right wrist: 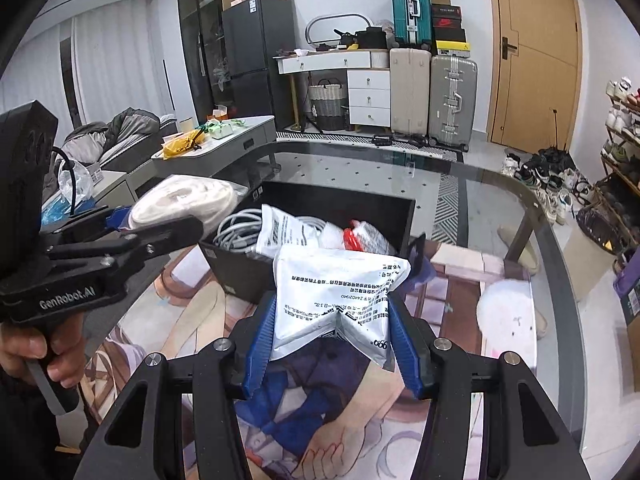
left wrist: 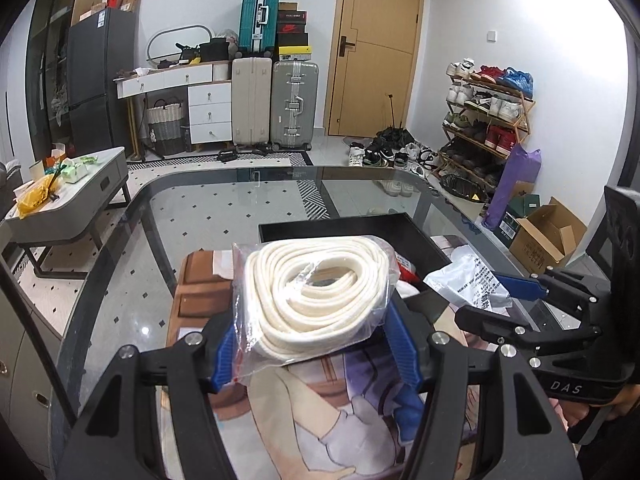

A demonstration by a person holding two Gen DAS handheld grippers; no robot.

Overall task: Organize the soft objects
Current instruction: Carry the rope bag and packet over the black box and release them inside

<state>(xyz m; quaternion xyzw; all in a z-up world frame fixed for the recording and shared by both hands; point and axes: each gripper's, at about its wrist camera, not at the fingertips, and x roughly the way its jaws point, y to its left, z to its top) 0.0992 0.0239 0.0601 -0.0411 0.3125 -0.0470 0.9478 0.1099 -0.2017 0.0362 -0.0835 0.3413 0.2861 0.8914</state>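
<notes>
Blue pads (left wrist: 404, 344) of the left gripper (left wrist: 316, 350) are clamping a clear bag of coiled white rope (left wrist: 316, 292), lifted above the printed mat (left wrist: 320, 420). Right gripper (right wrist: 332, 344) is pinching a white printed pouch (right wrist: 340, 292) just in front of the black box (right wrist: 240, 272), which is holding grey cables (right wrist: 240, 232) and packets on the glass table (right wrist: 500, 200).

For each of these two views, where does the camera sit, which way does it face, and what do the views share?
Left wrist: sits on the left gripper, facing forward and down over the glass table; its blue fingers clamp a clear bag of coiled white rope; the right gripper enters at right.
Right wrist: sits on the right gripper, clamping a white printed pouch before the black open box; the left gripper and a hand show at left.
Shared: box, table, rope bag, pouch.
</notes>
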